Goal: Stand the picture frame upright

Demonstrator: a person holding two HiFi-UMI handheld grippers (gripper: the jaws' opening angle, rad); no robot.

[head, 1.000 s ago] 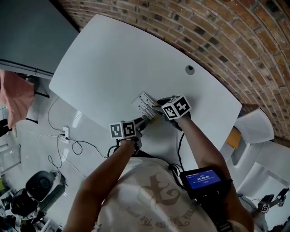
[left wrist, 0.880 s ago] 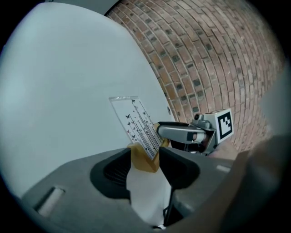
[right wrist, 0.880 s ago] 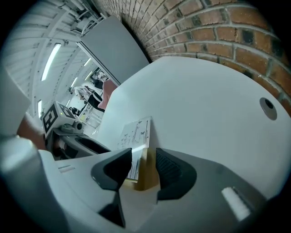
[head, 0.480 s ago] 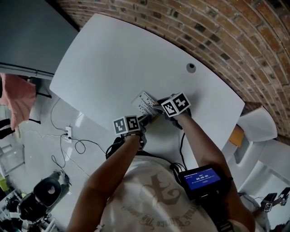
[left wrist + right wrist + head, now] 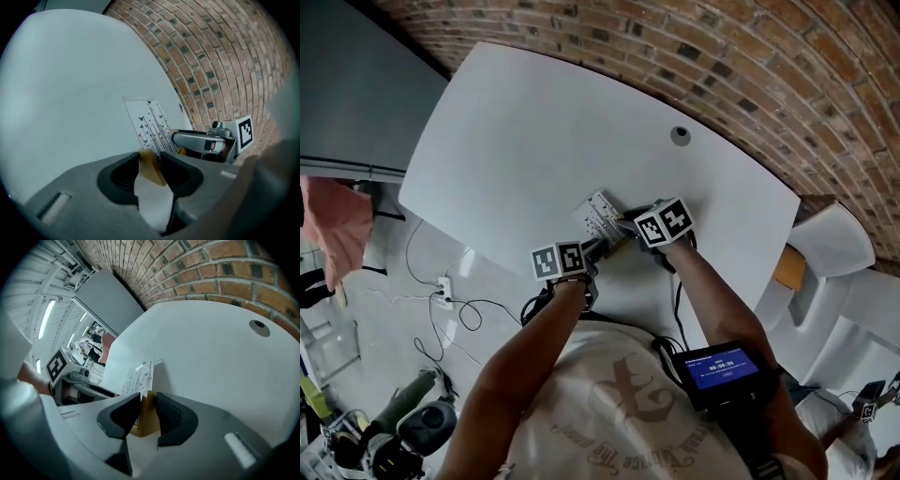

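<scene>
Jaws of the left gripper [image 5: 150,158] and right gripper [image 5: 147,401], dark moulded pads that have just been closing, each pinch the pale wooden base [image 5: 150,167] of the picture frame [image 5: 149,123]. Its clear rectangular butterfly-printed pane sits near the front edge of the smooth white table [image 5: 525,131].

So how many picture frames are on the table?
1: the picture frame, by the lower edge of the white table in the head view. No other shows; none seems hidden.

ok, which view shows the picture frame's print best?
Left gripper view: the picture frame faces it, with the butterfly print clear. Right gripper view shows the picture frame obliquely; in the head view the picture frame is small.
</scene>
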